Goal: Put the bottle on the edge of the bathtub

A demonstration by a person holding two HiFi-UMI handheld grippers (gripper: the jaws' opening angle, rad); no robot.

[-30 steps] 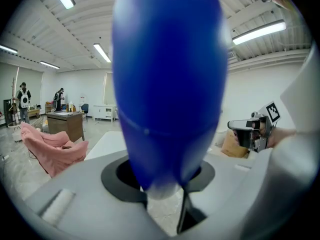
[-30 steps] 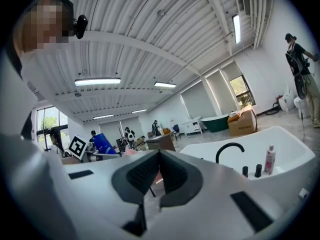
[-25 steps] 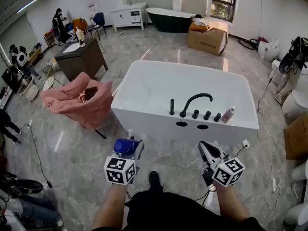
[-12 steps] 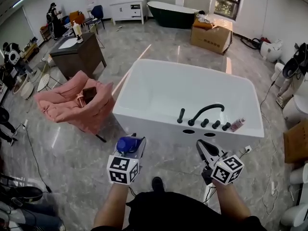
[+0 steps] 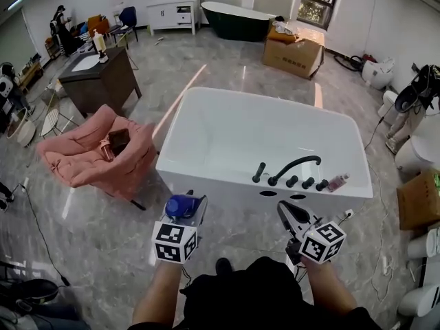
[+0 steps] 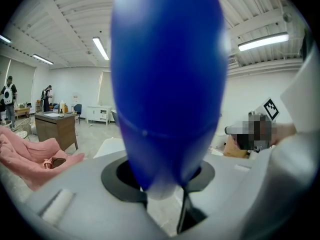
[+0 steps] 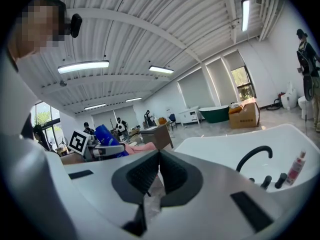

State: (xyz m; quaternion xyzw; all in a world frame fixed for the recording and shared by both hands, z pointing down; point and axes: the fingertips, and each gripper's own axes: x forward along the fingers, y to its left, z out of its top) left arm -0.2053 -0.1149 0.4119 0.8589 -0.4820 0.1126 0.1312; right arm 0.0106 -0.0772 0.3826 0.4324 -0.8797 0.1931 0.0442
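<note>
Carrying step. Left gripper (image 5: 185, 203) fingers pinched the blue bottle (image 6: 167, 84), near side of the tub (image 5: 206, 172). Right gripper (image 5: 292, 215) fingers pressed together, empty. Next, I judged: reach farther, set it upright on the rim.

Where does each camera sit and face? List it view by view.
Head view: on the person's head, steeply down at the white bathtub; forearms, left gripper, right gripper show.
Left gripper view: on that gripper, along its fingers; the clamped blue bottle fills it.
Right gripper view: on that gripper, past shut fingers toward the bathtub's black faucet.
Shared: head and right gripper views both show faucet and pink bottle.
</note>
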